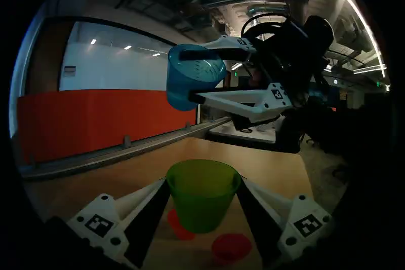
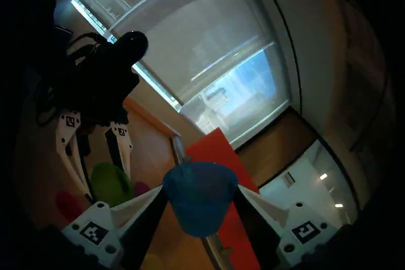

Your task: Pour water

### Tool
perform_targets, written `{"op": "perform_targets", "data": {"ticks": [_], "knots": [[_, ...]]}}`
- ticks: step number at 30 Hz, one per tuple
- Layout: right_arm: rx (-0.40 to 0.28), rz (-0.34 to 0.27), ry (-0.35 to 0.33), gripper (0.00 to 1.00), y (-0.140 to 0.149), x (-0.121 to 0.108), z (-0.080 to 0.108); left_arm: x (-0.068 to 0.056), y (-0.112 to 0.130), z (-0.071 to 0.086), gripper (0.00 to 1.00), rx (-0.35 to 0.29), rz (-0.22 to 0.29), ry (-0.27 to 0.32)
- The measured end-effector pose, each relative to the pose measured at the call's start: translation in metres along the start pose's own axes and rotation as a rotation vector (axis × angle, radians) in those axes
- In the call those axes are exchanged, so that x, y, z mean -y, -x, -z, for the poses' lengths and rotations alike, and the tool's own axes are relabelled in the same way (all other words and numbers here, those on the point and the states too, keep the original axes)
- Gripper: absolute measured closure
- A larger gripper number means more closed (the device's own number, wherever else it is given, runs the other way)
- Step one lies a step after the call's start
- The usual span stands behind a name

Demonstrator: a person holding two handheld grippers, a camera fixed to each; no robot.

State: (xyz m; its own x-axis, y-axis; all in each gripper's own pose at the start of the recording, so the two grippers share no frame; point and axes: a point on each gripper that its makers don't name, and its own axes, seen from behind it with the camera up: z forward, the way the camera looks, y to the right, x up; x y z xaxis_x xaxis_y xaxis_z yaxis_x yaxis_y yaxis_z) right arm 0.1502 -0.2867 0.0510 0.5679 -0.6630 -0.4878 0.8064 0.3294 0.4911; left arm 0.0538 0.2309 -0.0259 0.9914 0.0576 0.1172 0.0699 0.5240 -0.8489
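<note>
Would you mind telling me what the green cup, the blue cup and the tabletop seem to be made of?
Green cup: probably plastic, smooth and translucent; light glows through its wall.
Blue cup: likely translucent plastic too, with faint marks showing on its side.
Tabletop: looks like light wood or wood-look laminate, matt; the surface is too blurred to settle which.

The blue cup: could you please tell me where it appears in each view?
Left gripper view: the blue cup is upper centre, tilted, in the right claw.
Right gripper view: the blue cup is bottom centre, between that claw's fingers.
Shared landmark: the green cup, lower centre, then lower left.
</note>
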Motion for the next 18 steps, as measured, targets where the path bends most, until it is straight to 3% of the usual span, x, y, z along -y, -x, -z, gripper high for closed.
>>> {"op": "perform_targets", "data": {"ticks": [18], "knots": [[0.026, 0.136, 0.024, 0.1, -0.0021, -0.0056, -0.0059, -0.0037, 0.0011, -0.0031, 0.13, 0.003, 0.001, 0.013]]}}
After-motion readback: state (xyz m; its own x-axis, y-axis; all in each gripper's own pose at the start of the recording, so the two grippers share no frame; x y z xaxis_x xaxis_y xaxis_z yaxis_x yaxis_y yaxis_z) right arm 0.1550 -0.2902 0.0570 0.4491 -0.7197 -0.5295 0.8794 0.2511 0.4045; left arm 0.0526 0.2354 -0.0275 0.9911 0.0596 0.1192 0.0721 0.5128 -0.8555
